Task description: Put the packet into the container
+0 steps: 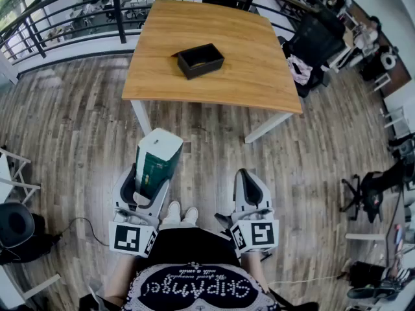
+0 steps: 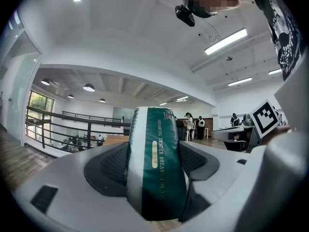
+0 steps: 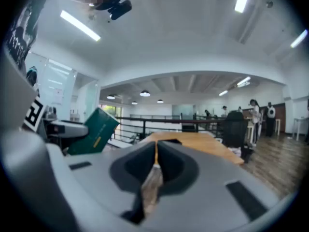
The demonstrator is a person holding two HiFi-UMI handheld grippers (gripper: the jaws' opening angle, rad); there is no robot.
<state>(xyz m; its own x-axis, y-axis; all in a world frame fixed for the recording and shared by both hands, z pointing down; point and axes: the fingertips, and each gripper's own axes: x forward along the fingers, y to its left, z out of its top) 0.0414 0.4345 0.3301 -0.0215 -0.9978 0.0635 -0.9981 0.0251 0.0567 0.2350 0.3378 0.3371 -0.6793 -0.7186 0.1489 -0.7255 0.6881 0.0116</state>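
While left gripper (image 1: 152,177) grips packet (image 1: 157,157), container (image 1: 201,60) sits apart.

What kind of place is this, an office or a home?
Probably an open-plan office on an upper level: a wooden table, a black railing behind it, and a swivel chair.

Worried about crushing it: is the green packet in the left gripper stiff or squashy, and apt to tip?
Probably soft-sided: the packet bulges rounded between the left gripper's jaws. Likely light, since it stands out unsagging. Tall and narrow, it may tip when set on end.
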